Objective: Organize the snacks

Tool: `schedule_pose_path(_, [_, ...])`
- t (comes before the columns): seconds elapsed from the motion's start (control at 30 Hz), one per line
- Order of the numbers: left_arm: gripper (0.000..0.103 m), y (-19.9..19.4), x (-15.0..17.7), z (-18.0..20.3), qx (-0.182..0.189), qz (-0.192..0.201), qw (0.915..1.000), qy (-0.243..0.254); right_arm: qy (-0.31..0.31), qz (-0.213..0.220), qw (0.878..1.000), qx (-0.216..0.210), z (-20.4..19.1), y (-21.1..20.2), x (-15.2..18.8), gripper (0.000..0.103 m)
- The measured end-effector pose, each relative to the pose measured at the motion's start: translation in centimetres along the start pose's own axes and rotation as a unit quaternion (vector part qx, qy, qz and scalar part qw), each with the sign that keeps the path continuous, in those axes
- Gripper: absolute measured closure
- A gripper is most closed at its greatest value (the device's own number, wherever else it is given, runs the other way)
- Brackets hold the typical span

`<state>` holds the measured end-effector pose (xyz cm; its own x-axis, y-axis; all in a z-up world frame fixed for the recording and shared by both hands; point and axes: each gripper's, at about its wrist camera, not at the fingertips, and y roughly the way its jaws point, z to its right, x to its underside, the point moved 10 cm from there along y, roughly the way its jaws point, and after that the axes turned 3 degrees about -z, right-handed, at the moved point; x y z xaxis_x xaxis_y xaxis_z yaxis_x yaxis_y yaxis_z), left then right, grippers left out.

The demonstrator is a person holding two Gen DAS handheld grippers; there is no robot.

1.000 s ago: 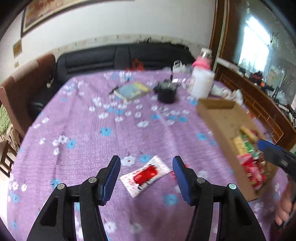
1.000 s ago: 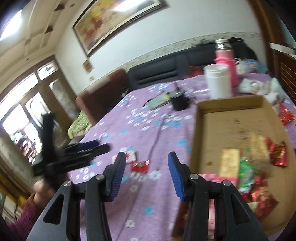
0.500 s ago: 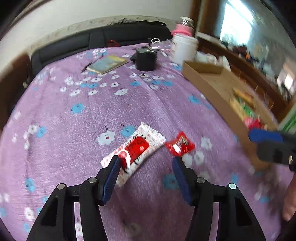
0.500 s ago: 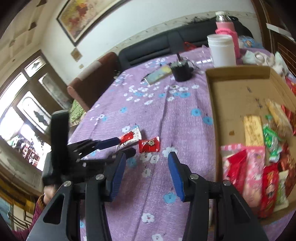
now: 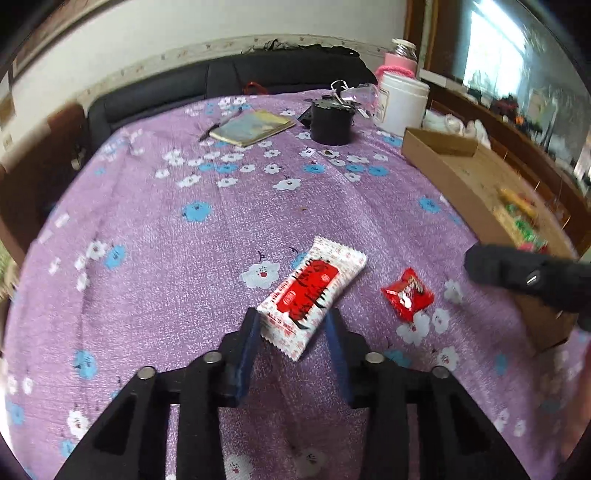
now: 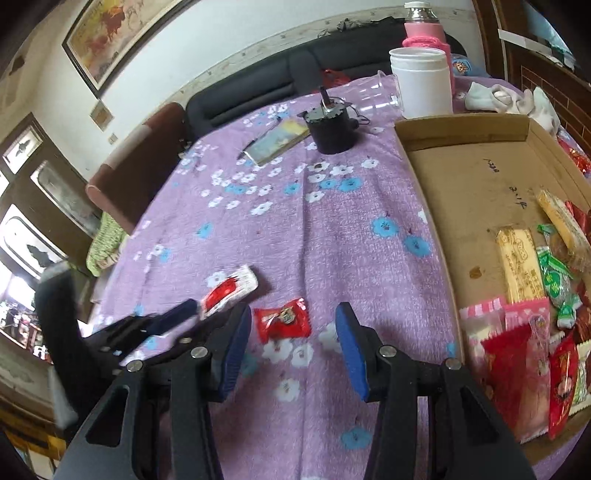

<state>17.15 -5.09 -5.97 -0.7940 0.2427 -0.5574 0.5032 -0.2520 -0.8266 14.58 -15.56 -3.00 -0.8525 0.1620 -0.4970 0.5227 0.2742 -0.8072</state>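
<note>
Your left gripper (image 5: 291,325) sits low over the purple flowered tablecloth (image 5: 184,258), its jaws having just been closing, with the near end of the white-and-red snack packet (image 5: 310,291) between the blue pads. The left pad (image 5: 251,332) looks to be at the packet's edge; the right pad shows a sliver of gap, so you cannot call it a firm grip from here, and the packet lies flat on the cloth. From the right wrist view the same packet (image 6: 231,290) shows at the tips of that left gripper (image 6: 192,308). Your right gripper (image 6: 291,332) is partly open, jaws apart and empty, with the small red candy wrapper (image 6: 282,319) lying on the cloth between and just ahead of the pads, touching neither. In the left view that wrapper (image 5: 406,293) lies just right of the packet, apart from it. The cardboard tray (image 6: 461,158) stands to the right on the table, its near end filled with assorted snacks (image 6: 524,295), far end bare. Further back: a black round container (image 6: 330,131), a notebook (image 6: 277,142), a white jar (image 6: 423,81) and a pink-sleeved bottle (image 6: 424,31).
</note>
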Motion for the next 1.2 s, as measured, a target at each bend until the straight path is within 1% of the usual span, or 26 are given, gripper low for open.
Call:
schedule_pose_path(0.13, [0.055,-1.2,-0.7,-1.1,0.054,0.003,0.9973,-0.050,-0.028,-0.015,0.999,0.009,-0.7,2.0,0.5,0.057])
schedule_pose_path(0.17, [0.054,-1.6,-0.9,-1.3,0.055,0.009,0.9969,-0.055,-0.037,-0.014,0.999,0.015,-0.9,2.5,0.6,0.057])
schedule_pose_path(0.2, [0.050,-2.1,-1.1,-1.9,0.047,0.019,0.9968,-0.061,-0.045,-0.015,0.999,0.018,-1.1,2.9,0.7,0.057])
schedule_pose_path(0.27, [0.046,-2.7,-1.4,-2.9,0.032,0.032,0.9965,-0.071,-0.082,-0.017,0.996,0.039,-1.8,3.9,1.1,0.057])
schedule_pose_path(0.3, [0.046,-2.8,-1.5,-3.1,0.035,0.034,0.9960,-0.074,-0.096,-0.018,0.994,0.053,-1.9,4.3,1.3,0.057])
schedule_pose_path(0.33, [0.046,-2.9,-1.5,-3.3,0.038,0.036,0.9957,-0.077,-0.115,-0.010,0.991,0.066,-2.1,4.3,1.5,0.057])
schedule_pose_path(0.37, [0.046,-3.0,-1.5,-3.4,0.040,0.038,0.9954,-0.079,-0.135,-0.005,0.987,0.083,-2.3,4.4,1.7,0.060])
schedule_pose_path(0.4, [0.046,-2.9,-1.6,-3.3,0.043,0.038,0.9954,-0.077,-0.141,-0.002,0.986,0.091,-2.3,4.4,1.8,0.081])
schedule_pose_path(0.43, [0.046,-2.8,-1.6,-3.1,0.046,0.036,0.9958,-0.071,-0.147,-0.001,0.984,0.099,-2.2,4.4,1.9,0.092])
schedule_pose_path(0.5, [0.046,-2.5,-1.4,-2.6,0.036,0.036,0.9973,-0.052,-0.133,-0.003,0.988,0.080,-1.8,4.0,1.9,0.095])
schedule_pose_path(0.57, [0.046,-2.0,-1.4,-2.0,0.030,0.034,0.9984,-0.033,-0.111,0.007,0.992,0.053,-1.2,3.0,1.9,0.095])
schedule_pose_path(0.6, [0.038,-1.8,-1.2,-1.5,0.031,0.030,0.9989,-0.021,-0.110,0.012,0.993,0.048,-1.0,2.8,1.8,0.095])
schedule_pose_path(0.67, [0.028,-1.5,-1.0,-0.8,0.024,0.026,0.9994,-0.002,-0.107,0.024,0.993,0.042,-0.7,2.4,1.9,0.095])
schedule_pose_path(0.73, [0.027,-1.4,-1.1,-0.1,0.002,0.032,0.9992,0.022,-0.101,0.030,0.994,0.027,-0.6,2.4,2.0,0.095])
schedule_pose_path(0.77, [0.025,-1.3,-1.0,0.4,-0.008,0.033,0.9987,0.037,-0.104,0.024,0.994,0.023,-0.7,2.5,2.1,0.095])
schedule_pose_path(0.8, [0.024,-1.0,-0.9,0.6,-0.017,0.034,0.9981,0.048,-0.111,0.024,0.993,0.018,-0.9,2.2,2.0,0.095])
schedule_pose_path(0.83, [0.024,-0.7,-1.0,0.7,-0.034,0.035,0.9972,0.056,-0.117,0.029,0.993,0.013,-1.1,1.9,1.8,0.095])
schedule_pose_path(0.9, [0.024,0.3,-1.1,0.4,-0.068,0.034,0.9950,0.065,-0.114,0.034,0.993,0.005,-0.9,1.1,1.5,0.095])
schedule_pose_path(0.97, [0.024,1.2,-1.0,0.2,-0.078,0.026,0.9945,0.065,-0.099,0.028,0.995,-0.011,-0.7,0.8,1.5,0.095])
schedule_pose_path(1.0, [0.027,1.7,-0.8,0.2,-0.086,0.018,0.9940,0.064,-0.095,0.026,0.995,-0.016,-0.6,0.7,1.6,0.095])
schedule_pose_path(1.03, [0.034,1.6,-1.0,0.2,-0.089,0.024,0.9938,0.062,-0.091,0.026,0.995,-0.017,-0.5,0.6,1.6,0.095])
schedule_pose_path(1.07, [0.060,1.6,-1.0,0.2,-0.087,0.021,0.9941,0.061,-0.088,0.026,0.996,-0.015,-0.4,0.6,1.6,0.095])
schedule_pose_path(1.1, [0.066,1.6,-0.9,0.5,-0.077,0.017,0.9953,0.055,-0.087,0.024,0.996,-0.016,-0.4,0.7,1.6,0.095])
schedule_pose_path(1.2, [0.067,1.5,-0.8,0.5,-0.085,0.017,0.9948,0.053,-0.088,0.025,0.996,-0.018,-0.6,0.7,1.7,0.095])
